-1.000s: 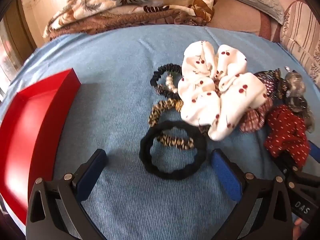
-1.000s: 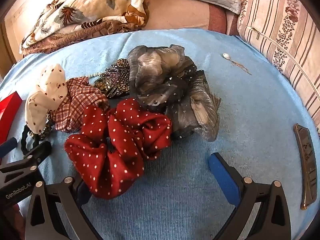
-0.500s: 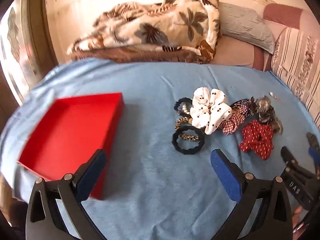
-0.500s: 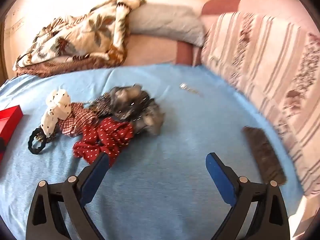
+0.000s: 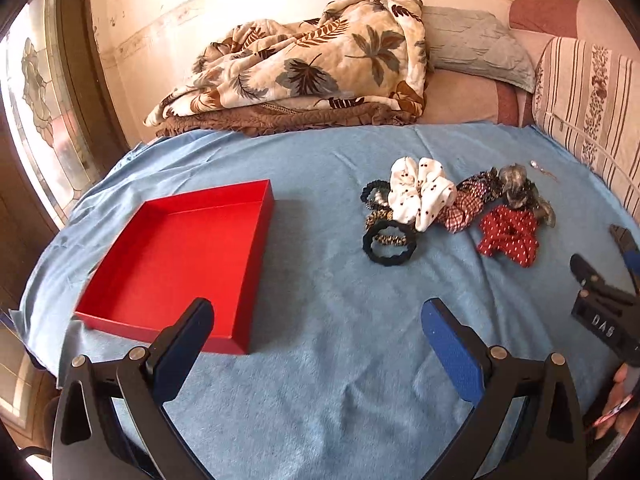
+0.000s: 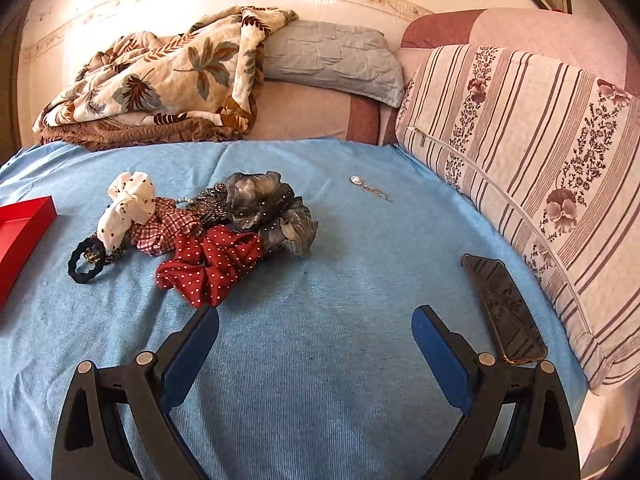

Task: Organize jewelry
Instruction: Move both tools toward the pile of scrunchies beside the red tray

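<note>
Both grippers have pulled back from the pile since a second ago; scrunchies that filled each view now sit small mid-cloth. Left gripper [image 5: 316, 320] has its fingers spread wide and nothing between them, hovering over the blue cloth [image 5: 340, 380]. Right gripper [image 6: 316, 328] is likewise wide apart and holds nothing.

Red tray [image 5: 176, 256] now fully visible in the left view, lying on the cloth well apart from the pile; in the right view only its corner shows, cut off at the left edge.

Pile: black hair tie [image 5: 389, 245] at the near-left, overlapping a leopard-print band [image 5: 378, 220] mostly hidden under the white scrunchie [image 5: 420, 196]. Checked scrunchie [image 6: 164, 226] touches the white one. Red dotted scrunchie [image 6: 212, 264] sits nearest the right gripper, against the grey sheer scrunchie [image 6: 268, 208]. A dark beaded piece [image 6: 210, 204] is wedged between them, too tangled to identify.

Small pendant with chain [image 6: 370, 188] lies alone beyond the pile; detail too small to resolve. Phone [image 6: 504, 312] lies by the striped cushion [image 6: 540, 160], near end partly behind the right finger.
</note>
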`<state>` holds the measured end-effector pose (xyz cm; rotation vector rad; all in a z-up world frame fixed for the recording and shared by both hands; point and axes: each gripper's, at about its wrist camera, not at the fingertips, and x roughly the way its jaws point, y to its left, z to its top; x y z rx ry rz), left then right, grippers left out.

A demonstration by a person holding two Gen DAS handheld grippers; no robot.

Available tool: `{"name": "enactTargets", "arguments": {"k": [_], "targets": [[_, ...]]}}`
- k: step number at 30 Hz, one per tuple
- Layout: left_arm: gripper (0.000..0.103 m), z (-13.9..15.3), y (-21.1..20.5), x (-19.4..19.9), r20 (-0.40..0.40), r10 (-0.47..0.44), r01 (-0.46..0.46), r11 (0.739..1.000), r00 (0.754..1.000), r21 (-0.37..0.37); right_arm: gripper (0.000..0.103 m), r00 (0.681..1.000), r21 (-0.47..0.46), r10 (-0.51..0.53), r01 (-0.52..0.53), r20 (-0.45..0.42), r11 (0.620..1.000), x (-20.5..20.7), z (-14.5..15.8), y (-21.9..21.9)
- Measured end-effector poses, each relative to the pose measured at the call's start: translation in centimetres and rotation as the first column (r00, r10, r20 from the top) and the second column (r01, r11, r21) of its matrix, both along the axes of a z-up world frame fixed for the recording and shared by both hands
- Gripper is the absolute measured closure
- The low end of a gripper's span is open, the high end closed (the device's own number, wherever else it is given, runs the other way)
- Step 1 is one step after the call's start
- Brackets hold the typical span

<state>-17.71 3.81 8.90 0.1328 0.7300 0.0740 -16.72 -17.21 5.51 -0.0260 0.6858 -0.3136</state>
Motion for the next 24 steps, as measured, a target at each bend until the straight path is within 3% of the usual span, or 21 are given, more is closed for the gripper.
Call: {"name": "enactTargets", "arguments": {"k": [9,24], "targets": [[0.000,0.3,0.7,-0.6,-0.038,-0.024,0.021,0.997,0.999,-0.073,0.004,1.000,-0.008,0.022,-0.022,-0.003,1.000,-0.5,0.2,1.1],[0.000,-0.7,-0.5,-0.3,-0.096,-0.091,0.084,0.993,0.991,-0.077,0.004,0.999,0.024,0.023,-0.022,-0.035,0.999,0.0,-0.5,1.0]]}}
